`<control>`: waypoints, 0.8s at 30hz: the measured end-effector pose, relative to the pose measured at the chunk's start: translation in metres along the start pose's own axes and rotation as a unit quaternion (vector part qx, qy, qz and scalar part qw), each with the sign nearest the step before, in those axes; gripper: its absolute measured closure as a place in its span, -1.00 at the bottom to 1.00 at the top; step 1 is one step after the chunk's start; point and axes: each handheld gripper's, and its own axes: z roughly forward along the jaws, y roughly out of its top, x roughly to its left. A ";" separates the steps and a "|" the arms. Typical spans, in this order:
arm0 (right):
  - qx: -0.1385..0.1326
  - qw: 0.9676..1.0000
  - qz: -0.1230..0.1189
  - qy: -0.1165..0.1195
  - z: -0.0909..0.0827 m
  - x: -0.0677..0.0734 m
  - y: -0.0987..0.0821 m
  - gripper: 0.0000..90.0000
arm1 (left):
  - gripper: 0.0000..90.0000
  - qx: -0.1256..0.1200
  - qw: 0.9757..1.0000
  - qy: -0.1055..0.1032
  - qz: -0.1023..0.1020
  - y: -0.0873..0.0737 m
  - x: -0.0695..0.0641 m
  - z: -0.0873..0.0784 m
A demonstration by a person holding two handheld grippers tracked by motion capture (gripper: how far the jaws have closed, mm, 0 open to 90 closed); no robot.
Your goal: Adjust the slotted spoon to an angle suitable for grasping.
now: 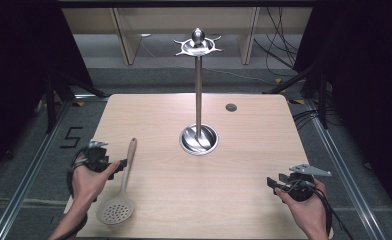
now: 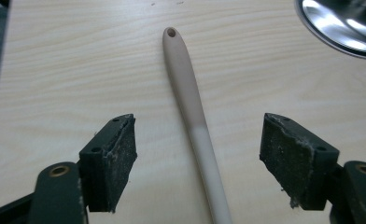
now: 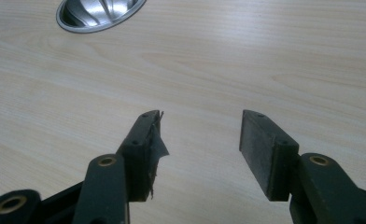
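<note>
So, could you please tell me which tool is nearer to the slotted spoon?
Left. The left tool is open right at the slotted spoon, its jaws straddling the handle without touching it. The right tool is open far across the table, over bare wood.

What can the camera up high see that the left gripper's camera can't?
Just the high view: the slotted spoon's round holed head, the stand's tall pole with its hook ring on top, the person's hands, and the right gripper. Just the left gripper view: the small hanging hole at the handle's end, and worn pads on open jaws either side of the handle. Both: the spoon handle, the stand's shiny base, the wooden table.
</note>
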 end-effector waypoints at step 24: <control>-0.013 1.000 -0.015 -0.005 0.006 -0.003 0.002 0.09 | -0.19 0.031 1.000 -0.006 0.000 -0.007 -0.005 0.001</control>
